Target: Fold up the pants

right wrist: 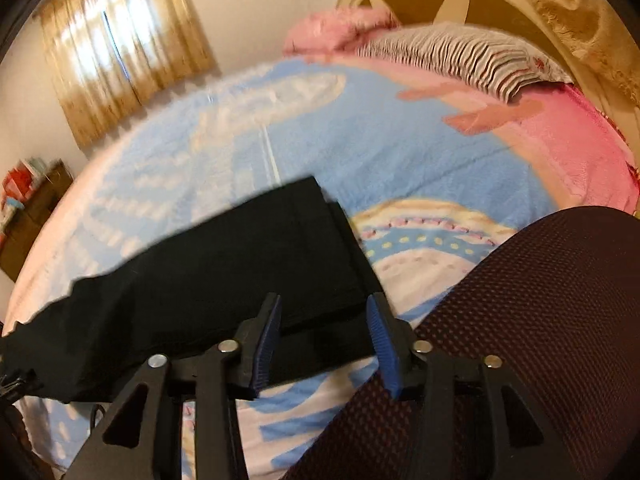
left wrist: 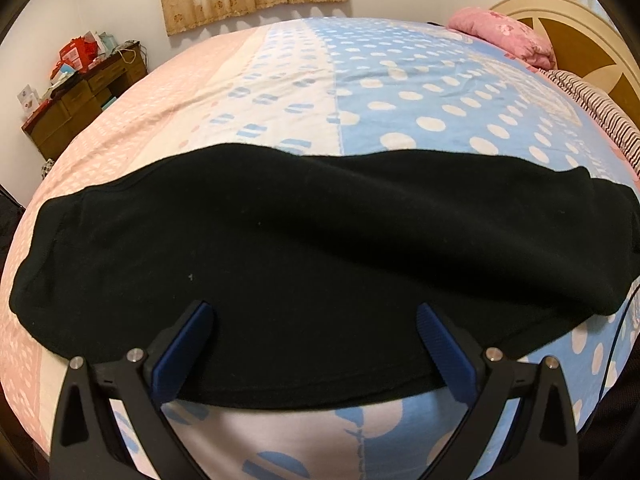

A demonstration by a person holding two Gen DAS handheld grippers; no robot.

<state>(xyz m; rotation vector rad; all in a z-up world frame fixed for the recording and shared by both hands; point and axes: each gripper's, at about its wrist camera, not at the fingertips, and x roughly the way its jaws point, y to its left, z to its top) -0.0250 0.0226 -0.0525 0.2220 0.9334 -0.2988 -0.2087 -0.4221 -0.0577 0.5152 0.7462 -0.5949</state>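
Note:
The black pants (left wrist: pixel 304 240) lie flat in a long band across the near part of the bed, folded lengthwise. My left gripper (left wrist: pixel 314 314) is open, its blue-padded fingers spread wide just above the pants' near edge, holding nothing. In the right wrist view the pants (right wrist: pixel 224 276) show their right end, with layered edges. My right gripper (right wrist: pixel 324 312) is open over that end's near corner, holding nothing. This view is motion-blurred.
The bed (left wrist: pixel 400 92) has a pink, white and blue dotted cover. A pink pillow (left wrist: pixel 500 32) and a striped pillow (right wrist: pixel 460 56) lie by the headboard (left wrist: pixel 580 40). A cluttered wooden desk (left wrist: pixel 80 92) stands at far left. A dark mesh chair back (right wrist: pixel 540 320) is close at right.

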